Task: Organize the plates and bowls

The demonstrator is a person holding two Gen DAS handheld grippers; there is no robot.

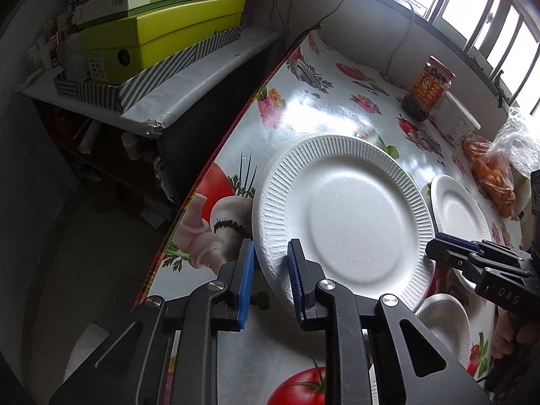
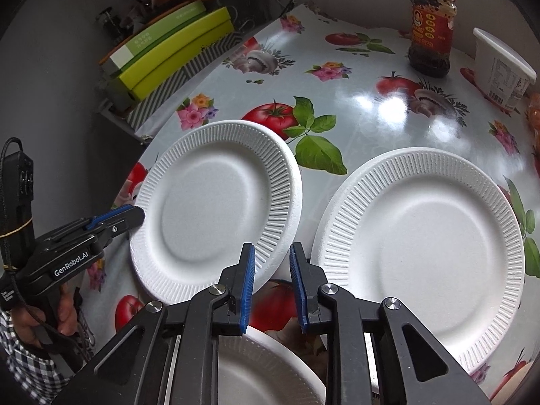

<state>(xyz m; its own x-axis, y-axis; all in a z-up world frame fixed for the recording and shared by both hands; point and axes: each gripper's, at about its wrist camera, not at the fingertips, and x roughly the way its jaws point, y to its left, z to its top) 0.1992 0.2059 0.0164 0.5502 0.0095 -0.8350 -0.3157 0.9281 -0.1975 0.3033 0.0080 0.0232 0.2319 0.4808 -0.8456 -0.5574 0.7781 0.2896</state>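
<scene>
White ribbed plates (image 2: pixel 216 209) (image 2: pixel 418 249) (one tilted) on the table.

- Plates (image 2: pixel 216 202): plain white, ribbed rims.
- Tablecloth (image 2: pixel 364 114): glossy pale grey, printed with red tomatoes, mushrooms, pink flowers, green leaves.
- Gripper pads (image 1: pixel 248 280): blue on black fingers.
- Jar (image 2: pixel 430 30): red label, dark contents.
- Boxes (image 1: pixel 162 37): lime green.
- Sleeve (image 2: pixel 20 354): black-and-white check.

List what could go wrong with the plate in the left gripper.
The left gripper pinches only the rim of the foam plate, which looks tilted: it could bend or slip. The shut right gripper sits close to its opposite rim and might knock it. The table edge is near; a dropped plate may fall off.
</scene>
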